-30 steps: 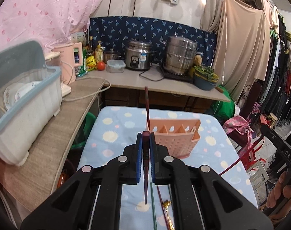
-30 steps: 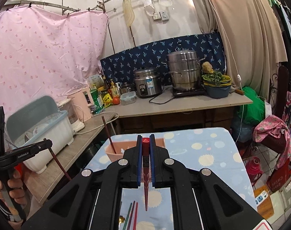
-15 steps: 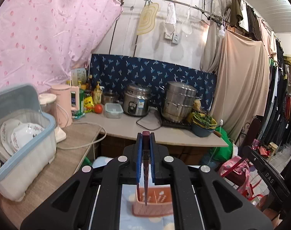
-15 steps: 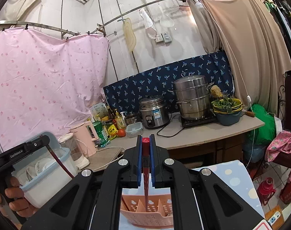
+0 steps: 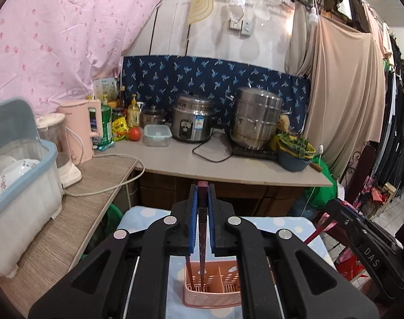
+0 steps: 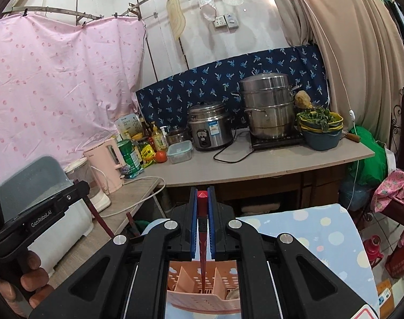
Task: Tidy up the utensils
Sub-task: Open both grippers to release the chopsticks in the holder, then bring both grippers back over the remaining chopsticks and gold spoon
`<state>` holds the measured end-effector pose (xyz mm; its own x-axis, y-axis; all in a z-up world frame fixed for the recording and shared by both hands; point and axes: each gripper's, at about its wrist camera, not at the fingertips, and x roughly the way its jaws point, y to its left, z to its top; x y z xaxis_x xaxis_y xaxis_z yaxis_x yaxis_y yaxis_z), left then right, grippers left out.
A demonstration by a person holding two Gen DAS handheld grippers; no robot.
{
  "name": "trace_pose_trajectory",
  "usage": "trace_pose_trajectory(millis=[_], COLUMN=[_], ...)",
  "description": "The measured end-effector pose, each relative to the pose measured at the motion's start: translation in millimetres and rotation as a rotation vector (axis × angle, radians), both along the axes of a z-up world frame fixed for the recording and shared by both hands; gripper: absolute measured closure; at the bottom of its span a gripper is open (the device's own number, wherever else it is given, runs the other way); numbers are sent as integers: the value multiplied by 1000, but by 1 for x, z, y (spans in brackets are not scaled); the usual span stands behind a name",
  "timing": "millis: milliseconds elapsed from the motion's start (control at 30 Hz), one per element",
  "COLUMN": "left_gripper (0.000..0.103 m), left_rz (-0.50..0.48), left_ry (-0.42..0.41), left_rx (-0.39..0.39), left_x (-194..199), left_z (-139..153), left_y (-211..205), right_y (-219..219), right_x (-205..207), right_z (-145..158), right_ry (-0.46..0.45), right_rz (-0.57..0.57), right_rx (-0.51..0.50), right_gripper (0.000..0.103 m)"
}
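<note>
**Over the pink basket, a chopstick in each grip**

At 6 o'clock in the left wrist view, the left gripper (image 5: 201,228) has its blue fingers (image 5: 193,226) pinching a dark red chopstick (image 5: 202,252) upright, its tip down inside the left compartment of the pink utensil basket (image 5: 212,296). Another dark chopstick (image 5: 190,272) leans in that compartment just beside it. The basket stands on a counter covered with a dotted blue cloth (image 5: 146,215).

From the right wrist view, the right gripper (image 6: 202,228) likewise pinches a red chopstick (image 6: 202,255), its tip reaching into the middle compartment of the basket (image 6: 202,301). At 9 o'clock the left gripper (image 6: 42,212) shows with its chopstick (image 6: 99,219) slanting down.
</note>
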<state>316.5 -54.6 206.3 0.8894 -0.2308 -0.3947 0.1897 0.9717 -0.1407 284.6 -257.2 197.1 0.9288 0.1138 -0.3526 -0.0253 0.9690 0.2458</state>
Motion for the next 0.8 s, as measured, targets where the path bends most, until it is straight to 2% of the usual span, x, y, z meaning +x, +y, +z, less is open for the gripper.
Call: trace_pose_trajectory(millis=[167,200,267,333,400,533,633,800], left_gripper=[96,96,90,62,53,51,43,40], left_rz=[-2,-2,6,17,27,22,15,-4], left_ry=[46,48,52,51,31,21,32,65], left_rx=[-6,-10,-8,1,7,47,52,65], left_x=[9,9,8,5,-2,-16,-32,-66], left_z=[-17,-18,-20,-19,-16,-13,-12,-18], left_y=[2,3,5,6,8,8,12,24], right_y=[-7,-9,-11,-14,-16,-17,-20,-23], right_x=[7,5,3,-1,-8,-26,-44,-83], right_z=[-20,-21,-22,-21,-17,-11,-9,-10], right_ry=[50,46,45,37,19,-5,-7,0], right_rz=[-9,-14,-21,-27,-29,-24,-9,12], right_rx=[8,6,7,13,16,1,20,57], right_gripper=[96,92,91,86,79,76,72,65])
